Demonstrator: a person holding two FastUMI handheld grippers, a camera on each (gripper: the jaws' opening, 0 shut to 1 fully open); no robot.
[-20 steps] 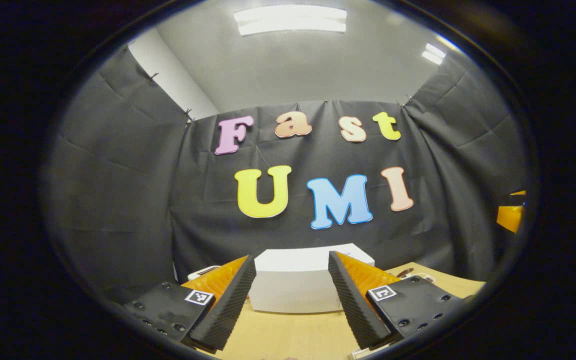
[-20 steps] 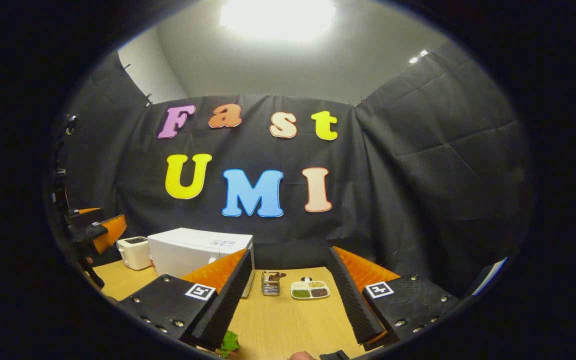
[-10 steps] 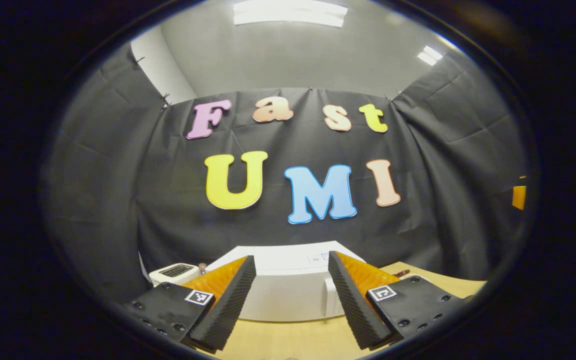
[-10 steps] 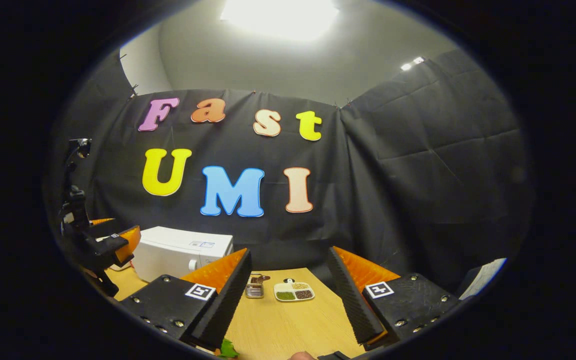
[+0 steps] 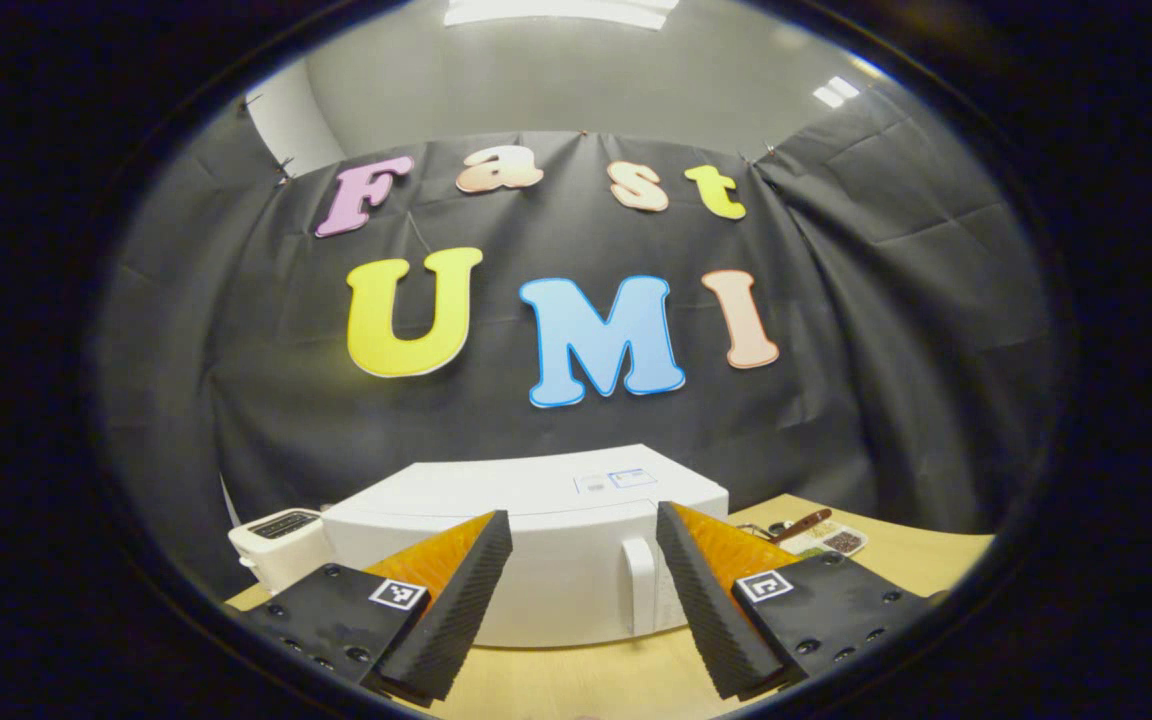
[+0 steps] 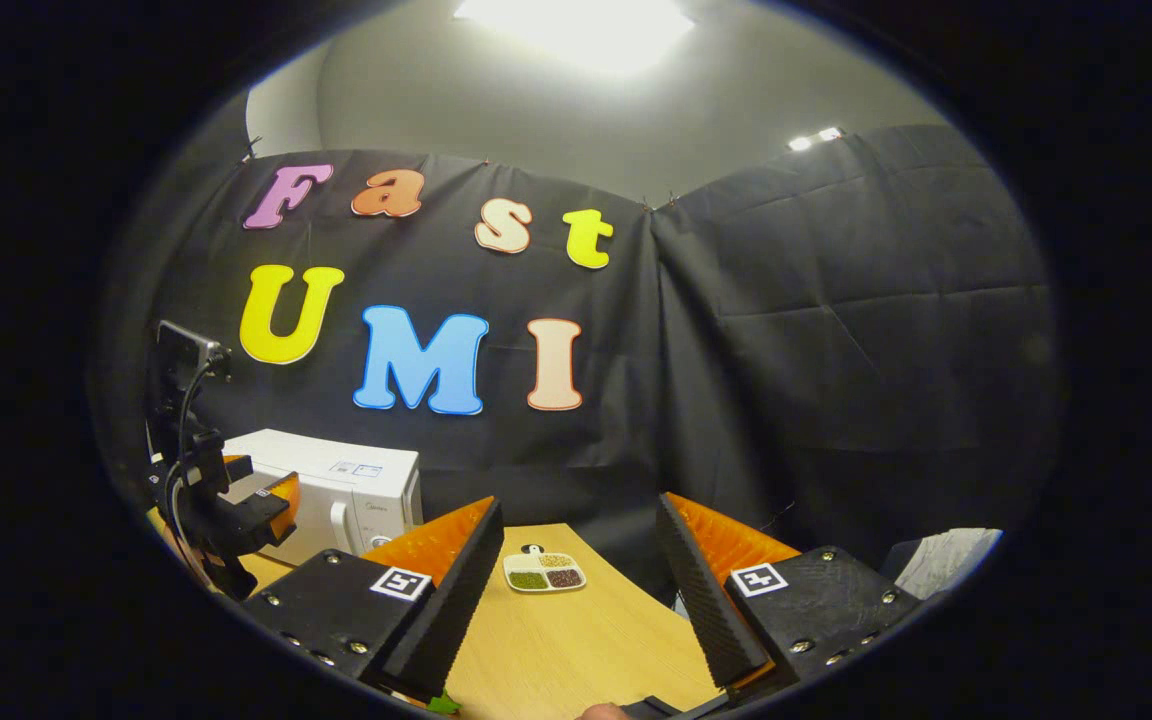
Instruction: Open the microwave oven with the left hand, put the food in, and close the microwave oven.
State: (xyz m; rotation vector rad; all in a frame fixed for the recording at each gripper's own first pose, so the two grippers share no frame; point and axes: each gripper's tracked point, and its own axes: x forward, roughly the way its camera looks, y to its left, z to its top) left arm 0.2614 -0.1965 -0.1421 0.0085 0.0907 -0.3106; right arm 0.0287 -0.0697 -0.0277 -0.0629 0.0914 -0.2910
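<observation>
Table (image 6: 576,650): bare wood ahead of my right gripper (image 6: 584,585), free room for swinging door.

Microwave (image 5: 536,540): closed, back-left on table, toaster (image 5: 276,545) just beside its left.

My left gripper (image 5: 584,590): wide, empty, near front. Right gripper: wide, empty.

Door handle (image 5: 640,598): vertical, just left of my right finger; I judge shift right, straddle, pinch, pull straight.

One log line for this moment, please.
left gripper: open, facing microwave handle | door: closed | right gripper: open, empty
</observation>
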